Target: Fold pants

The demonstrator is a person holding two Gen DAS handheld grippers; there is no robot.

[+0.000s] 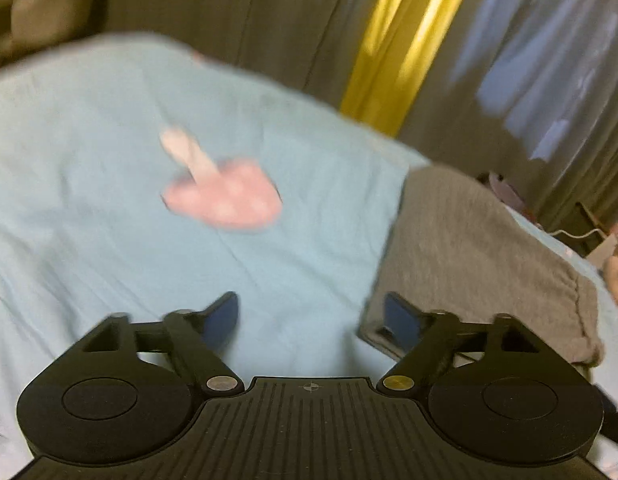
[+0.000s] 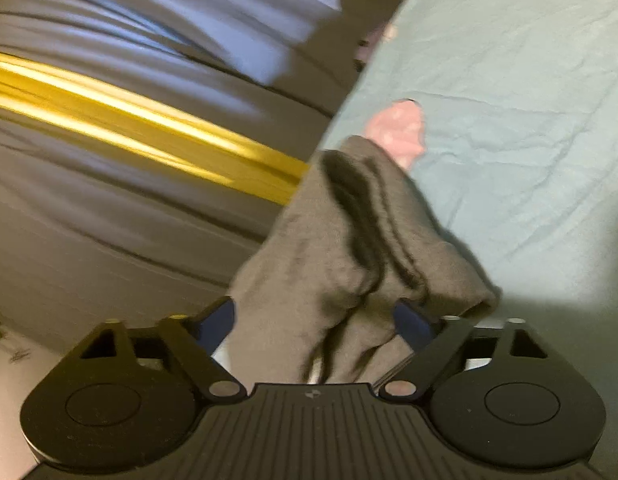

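Observation:
The grey pants [image 1: 481,256] lie on a light blue bedsheet [image 1: 109,184] at the right of the left wrist view. My left gripper [image 1: 311,320] is open above the sheet, its right finger at the pants' near edge, holding nothing. In the right wrist view a bunch of the grey pants [image 2: 341,248] sits between the fingers of my right gripper [image 2: 313,320]. The jaws stand wide apart with the cloth between them and draped forward. The view is blurred.
A pink mushroom print [image 1: 225,192] marks the sheet, also in the right wrist view [image 2: 397,128]. Grey curtains [image 1: 269,20] with a yellow strip [image 1: 393,52] hang behind the bed. Small clutter [image 1: 589,236] lies at the far right.

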